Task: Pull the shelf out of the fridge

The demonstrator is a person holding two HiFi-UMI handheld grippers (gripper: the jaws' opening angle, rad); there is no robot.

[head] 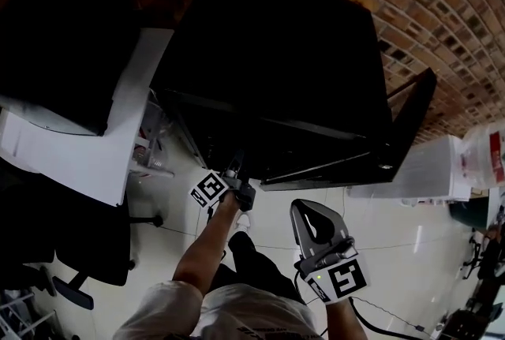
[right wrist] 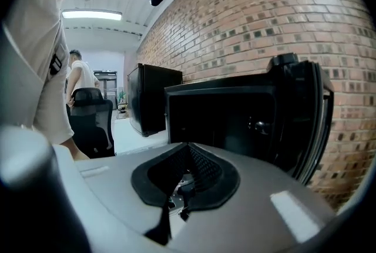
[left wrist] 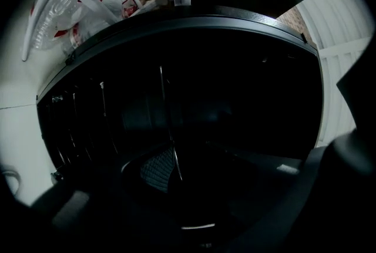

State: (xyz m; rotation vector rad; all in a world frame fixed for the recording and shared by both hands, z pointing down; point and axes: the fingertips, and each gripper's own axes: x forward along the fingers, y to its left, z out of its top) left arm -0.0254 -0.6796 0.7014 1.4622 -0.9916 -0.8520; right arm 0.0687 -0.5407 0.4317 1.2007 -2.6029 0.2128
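Observation:
The black fridge (head: pixel 276 70) stands against the brick wall with its door (head: pixel 410 117) swung open to the right. My left gripper (head: pixel 237 177) reaches into the dark opening at the fridge's front. In the left gripper view the inside is very dark, and only thin wire rods of the shelf (left wrist: pixel 104 111) catch the light. One rod (left wrist: pixel 167 122) runs down between the jaws of the left gripper (left wrist: pixel 176 175), which stand slightly apart. My right gripper (head: pixel 309 212) is held back over the floor, shut and empty. The right gripper (right wrist: pixel 185 178) faces the open fridge (right wrist: pixel 235 122) from the side.
A white counter (head: pixel 118 133) stands left of the fridge, with a black office chair (head: pixel 87 244) below it. A white appliance (head: pixel 426 169) sits behind the open door. Another person (right wrist: pixel 82 84) stands by a chair near a second black cabinet (right wrist: pixel 153 96).

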